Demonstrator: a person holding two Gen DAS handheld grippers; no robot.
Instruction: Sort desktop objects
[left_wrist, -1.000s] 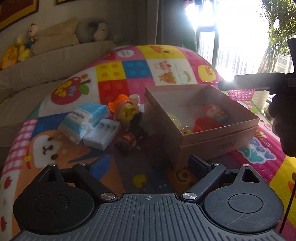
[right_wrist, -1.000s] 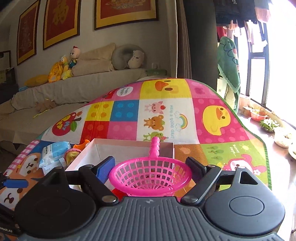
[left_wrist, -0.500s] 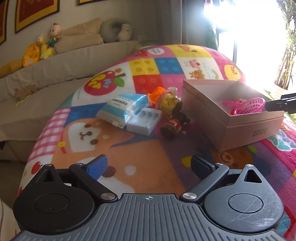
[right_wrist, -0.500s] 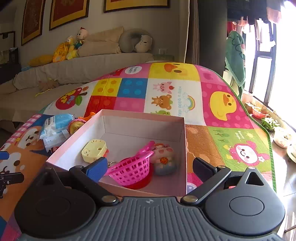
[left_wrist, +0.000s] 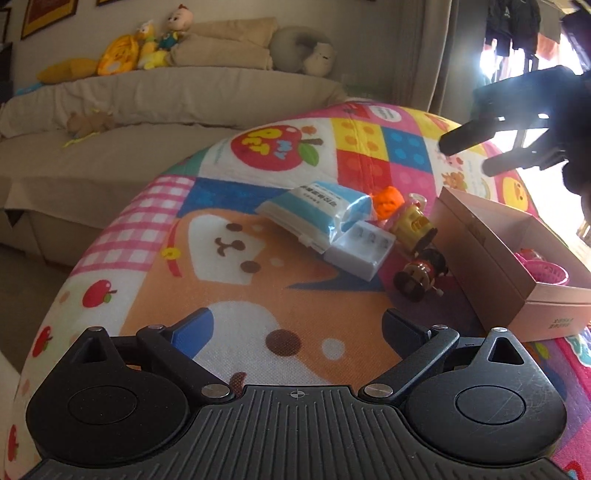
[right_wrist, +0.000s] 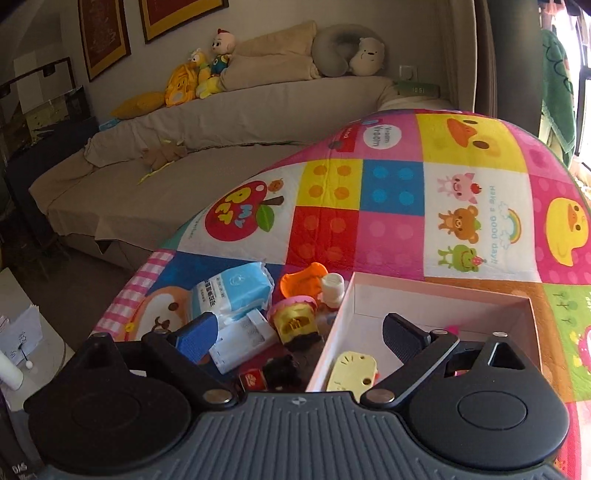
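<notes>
Your box (left_wrist: 509, 258) sits on the mat (left_wrist: 229, 266), the pink basket (left_wrist: 546, 273) half hidden behind its wall. Toys beside it blur together. Your left tool (left_wrist: 297, 328) and right tool (right_wrist: 295, 328) gape wide, empty.

Your play mat (right_wrist: 399, 206) is a patchwork of red, yellow, blue and pink squares with a red apple, yellow ducks and an orange-and-white dog face — the loudest thing in either view. At centre frame you have a blue-and-white tissue pack (left_wrist: 317, 210), a pale grey-white case (left_wrist: 360, 251), an orange-hatted yellow toy (left_wrist: 402, 214) and a dark brown wind-up toy (left_wrist: 421, 275). At right, your tan cardboard box (left_wrist: 491, 266) holds a pink basket (left_wrist: 546, 273) — a pale yellow toy (right_wrist: 351, 373) too — and the sofa (right_wrist: 221, 140) behind is beige.
</notes>
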